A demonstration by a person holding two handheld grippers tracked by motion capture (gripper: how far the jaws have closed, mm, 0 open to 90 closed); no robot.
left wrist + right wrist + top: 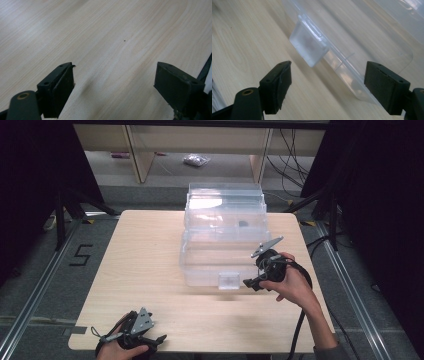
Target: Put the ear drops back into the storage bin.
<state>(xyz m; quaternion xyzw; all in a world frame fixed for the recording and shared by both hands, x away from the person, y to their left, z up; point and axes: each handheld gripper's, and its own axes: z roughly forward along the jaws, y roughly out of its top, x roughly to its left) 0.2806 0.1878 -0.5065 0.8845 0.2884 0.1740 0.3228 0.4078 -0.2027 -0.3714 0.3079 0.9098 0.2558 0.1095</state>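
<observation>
Closing in with my right gripper (252, 282), jaws spread wide, on the clear plastic box's frosted front latch (310, 45); next I must pinch it, left gripper (156, 340) idle and open.

There is one table (150, 270). On it sits one clear box (222, 240) with one latch (229, 281) on its front. One small dark thing (243, 224) lies inside the box. There are two grippers, the left gripper (150, 340) and the right gripper (252, 282), one in each hand.
</observation>
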